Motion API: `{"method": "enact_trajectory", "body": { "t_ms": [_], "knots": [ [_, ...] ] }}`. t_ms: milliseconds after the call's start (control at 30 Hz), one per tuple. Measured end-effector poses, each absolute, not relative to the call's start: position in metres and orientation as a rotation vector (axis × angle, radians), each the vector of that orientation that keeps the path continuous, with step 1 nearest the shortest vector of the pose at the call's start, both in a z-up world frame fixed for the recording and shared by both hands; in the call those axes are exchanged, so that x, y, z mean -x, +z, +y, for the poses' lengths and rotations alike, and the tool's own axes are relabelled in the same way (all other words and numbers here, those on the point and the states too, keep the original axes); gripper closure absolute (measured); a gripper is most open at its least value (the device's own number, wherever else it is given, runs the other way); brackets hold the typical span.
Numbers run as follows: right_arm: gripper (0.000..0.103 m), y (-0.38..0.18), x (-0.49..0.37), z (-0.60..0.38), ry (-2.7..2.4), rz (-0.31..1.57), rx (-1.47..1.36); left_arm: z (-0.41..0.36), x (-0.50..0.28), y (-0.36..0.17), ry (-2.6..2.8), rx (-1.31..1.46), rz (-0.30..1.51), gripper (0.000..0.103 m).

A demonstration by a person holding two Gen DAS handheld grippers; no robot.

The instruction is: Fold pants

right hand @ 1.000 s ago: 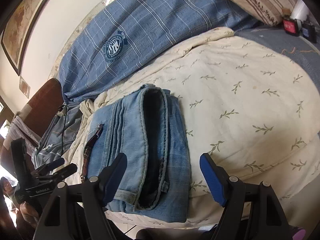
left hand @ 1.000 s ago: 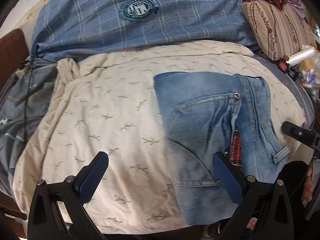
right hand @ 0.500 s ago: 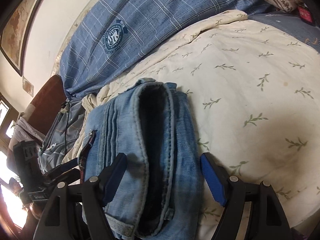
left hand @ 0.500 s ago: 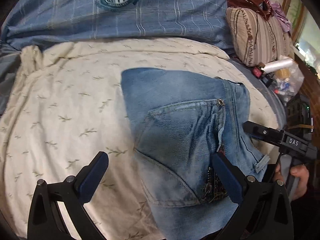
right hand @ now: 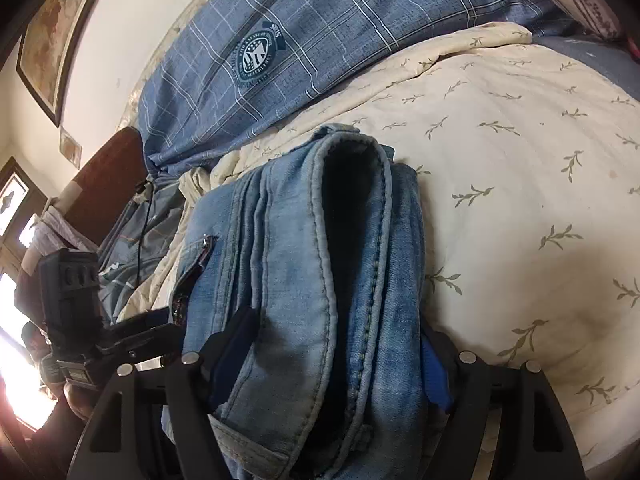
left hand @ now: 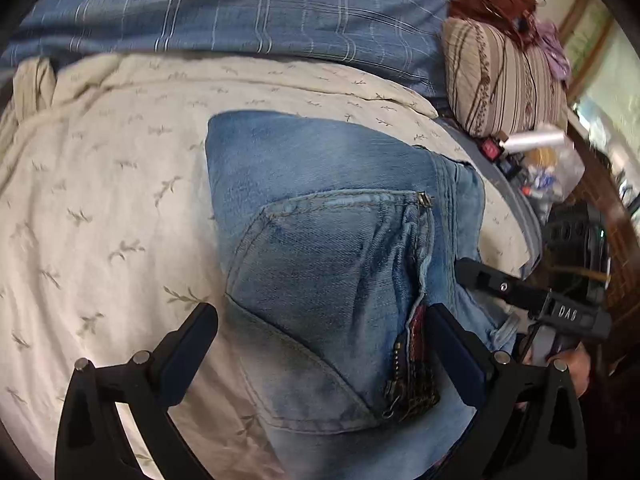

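the folded jeans (left hand: 332, 248) lie on the cream sheet (left hand: 112, 184) of the bed, near its front edge, with the back pocket facing up. in the right wrist view the waistband end of the jeans (right hand: 320, 280) points at the camera, thick and stacked.

the left gripper (left hand: 320, 344) is open wide – its fingers stand on both sides of the pocket part, and i cannot tell if they touch the cloth. the right gripper (right hand: 332, 360) is open wide too, with the waistband end between its fingers; they sit right at the cloth but do not squeeze it.

there is lots of bare sheet to the side of the jeans. behind them lies a blue plaid blanket (right hand: 320, 28) – and a striped pillow (left hand: 500, 76) sits at the far corner. small clutter (left hand: 536, 160) fills the bed edge near the pillow.
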State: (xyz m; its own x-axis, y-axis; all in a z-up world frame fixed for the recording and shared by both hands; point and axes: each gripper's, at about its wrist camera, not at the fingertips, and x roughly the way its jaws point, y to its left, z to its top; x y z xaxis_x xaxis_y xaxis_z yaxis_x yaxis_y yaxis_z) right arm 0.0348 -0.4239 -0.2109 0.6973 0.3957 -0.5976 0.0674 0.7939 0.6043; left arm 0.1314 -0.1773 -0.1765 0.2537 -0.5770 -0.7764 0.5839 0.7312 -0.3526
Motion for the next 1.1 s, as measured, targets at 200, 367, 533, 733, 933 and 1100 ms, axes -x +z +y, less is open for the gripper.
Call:
{"method": "enact_trajectory", "body": {
  "t_ms": [200, 367, 533, 733, 933, 1100],
  "knots": [
    [0.041, -0.194, -0.026, -0.408, 0.221, 0.758, -0.575, -0.184, -0.124, -0.172, -0.788, -0.036, 1.029, 0.024],
    [0.051, -0.171, -0.025, -0.391, 0.19, 0.737, -0.475, -0.181, -0.123, -0.157, -0.771, -0.031, 1.004, 0.04],
    [0.052, -0.145, -0.029, -0.373, 0.154, 0.696, -0.315, -0.178, -0.123, -0.13, -0.767, -0.031, 0.94, 0.042],
    [0.052, -0.125, -0.058, -0.378, 0.116, 0.645, -0.229, -0.195, -0.153, -0.113, -0.722, 0.004, 0.918, 0.043],
    [0.052, -0.15, -0.097, -0.418, 0.069, 0.705, -0.283, -0.23, -0.178, -0.148, -0.679, -0.008, 1.025, 0.038],
    [0.038, -0.186, -0.108, -0.438, 0.049, 0.76, -0.374, -0.231, -0.18, -0.162, -0.653, -0.022, 1.007, 0.018]
  ]
}}
